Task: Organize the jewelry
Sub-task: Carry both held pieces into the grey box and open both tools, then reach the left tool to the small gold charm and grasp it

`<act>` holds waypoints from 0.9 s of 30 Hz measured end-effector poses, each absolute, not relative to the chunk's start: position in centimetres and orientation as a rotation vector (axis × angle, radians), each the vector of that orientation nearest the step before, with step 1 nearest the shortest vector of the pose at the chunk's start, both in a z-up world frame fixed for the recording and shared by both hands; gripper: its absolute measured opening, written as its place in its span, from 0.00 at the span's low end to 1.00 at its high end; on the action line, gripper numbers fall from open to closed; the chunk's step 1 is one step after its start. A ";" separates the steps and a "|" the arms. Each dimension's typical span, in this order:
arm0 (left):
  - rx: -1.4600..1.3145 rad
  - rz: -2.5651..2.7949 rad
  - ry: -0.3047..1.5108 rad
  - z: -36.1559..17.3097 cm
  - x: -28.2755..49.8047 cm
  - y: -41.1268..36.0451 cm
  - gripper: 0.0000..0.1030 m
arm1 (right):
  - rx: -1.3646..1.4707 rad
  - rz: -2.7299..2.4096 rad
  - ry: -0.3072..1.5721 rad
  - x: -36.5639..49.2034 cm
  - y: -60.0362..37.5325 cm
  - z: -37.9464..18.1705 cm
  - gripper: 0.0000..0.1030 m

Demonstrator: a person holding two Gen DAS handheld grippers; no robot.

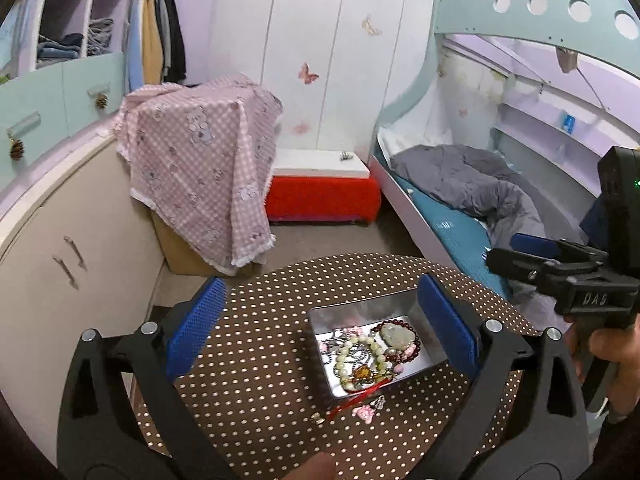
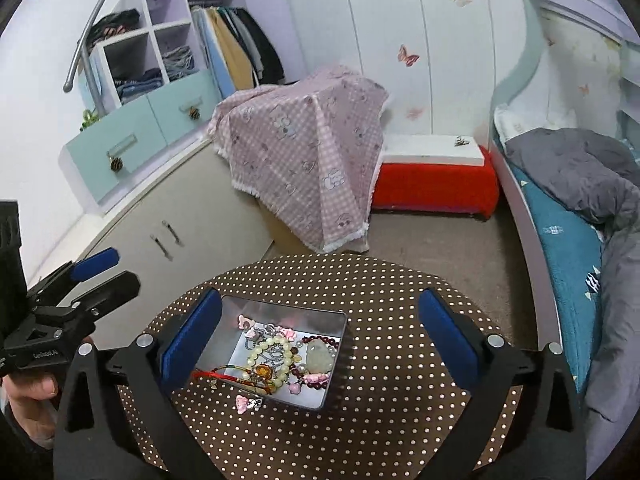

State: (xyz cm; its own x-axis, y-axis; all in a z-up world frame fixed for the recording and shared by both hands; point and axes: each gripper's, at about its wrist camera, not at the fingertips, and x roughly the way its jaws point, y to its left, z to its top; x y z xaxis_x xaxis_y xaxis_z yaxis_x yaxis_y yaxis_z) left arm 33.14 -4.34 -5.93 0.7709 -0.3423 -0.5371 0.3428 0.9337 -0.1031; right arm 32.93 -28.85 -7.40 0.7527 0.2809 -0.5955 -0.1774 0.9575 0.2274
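From the left wrist view, our left gripper (image 1: 320, 332) is wide open and holds nothing. The tin box (image 1: 362, 312) sits on the dotted table (image 1: 260, 320), down low and toward the right blue pad. The jewelry (image 1: 372, 352) is piled inside the box. A pink charm (image 1: 366, 414) and a red string (image 1: 352, 400) spill over the near edge onto the table, so they lie closest to us. Our right gripper (image 1: 516, 250) hangs off to the right, up above the table.

From the right wrist view, our right gripper (image 2: 322, 338) is wide open too, with nothing in it. Here the box (image 2: 338, 364) lies toward the left blue pad. The charm (image 2: 246, 404) lies just outside the near rim. Both grippers look about as near. We think the stray charm needs to go in next.
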 end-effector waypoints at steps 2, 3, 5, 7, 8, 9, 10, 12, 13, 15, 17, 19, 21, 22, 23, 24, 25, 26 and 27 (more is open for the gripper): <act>0.009 -0.356 0.570 -5.8 32.6 -4.2 0.92 | 0.151 0.243 0.662 32.4 -28.9 -7.1 0.92; 0.015 -0.347 0.562 -5.8 32.0 -3.9 0.92 | 0.146 0.241 0.654 31.9 -28.8 -6.9 0.92; 0.021 -0.329 0.552 -5.8 31.6 -3.5 0.92 | 0.147 0.240 0.643 31.4 -28.9 -6.7 0.92; 0.018 -0.316 0.546 -6.0 31.0 -2.9 0.92 | 0.148 0.243 0.631 30.7 -28.7 -6.5 0.92; 0.014 -0.311 0.547 -6.1 30.7 -2.6 0.92 | 0.145 0.244 0.627 30.3 -28.7 -6.4 0.92; 0.012 -0.306 0.545 -6.2 30.3 -2.4 0.92 | 0.141 0.244 0.623 30.0 -28.6 -6.3 0.92; 0.011 -0.300 0.542 -6.3 29.9 -2.2 0.92 | 0.138 0.245 0.618 29.6 -28.5 -6.2 0.92; 0.009 -0.278 0.537 -6.5 29.2 -1.5 0.92 | 0.138 0.245 0.610 29.2 -28.2 -5.9 0.92; 0.006 -0.275 0.535 -6.6 28.9 -1.3 0.92 | 0.137 0.244 0.605 28.8 -28.1 -5.8 0.92; 0.003 -0.265 0.524 -6.7 28.3 -0.8 0.93 | 0.130 0.238 0.594 28.0 -27.7 -5.7 0.92; 0.007 -0.253 0.520 -6.9 27.7 -0.4 0.93 | 0.128 0.232 0.591 27.4 -27.5 -5.6 0.92; 0.012 -0.245 0.522 -7.3 27.2 -0.3 0.93 | 0.123 0.232 0.585 26.7 -27.3 -5.8 0.92; 0.018 -0.244 0.533 -8.0 26.8 0.0 0.93 | 0.117 0.231 0.588 26.2 -27.1 -6.0 0.92; 0.020 -0.243 0.538 -8.3 26.7 0.0 0.93 | 0.117 0.233 0.594 26.0 -27.0 -6.2 0.92; 0.023 -0.245 0.545 -8.7 26.6 0.0 0.93 | 0.121 0.239 0.600 25.7 -26.9 -6.6 0.92; 0.029 -0.250 0.557 -9.2 26.5 -0.1 0.93 | 0.122 0.241 0.603 25.5 -26.8 -6.9 0.92; 0.034 -0.252 0.563 -9.6 26.3 -0.1 0.93 | 0.122 0.240 0.609 25.3 -26.7 -7.2 0.92; 0.041 -0.250 0.574 -10.2 26.1 -0.2 0.93 | 0.122 0.235 0.618 25.1 -26.7 -7.7 0.92; 0.043 -0.251 0.581 -10.6 26.0 -0.2 0.93 | 0.124 0.235 0.626 25.0 -26.8 -8.1 0.92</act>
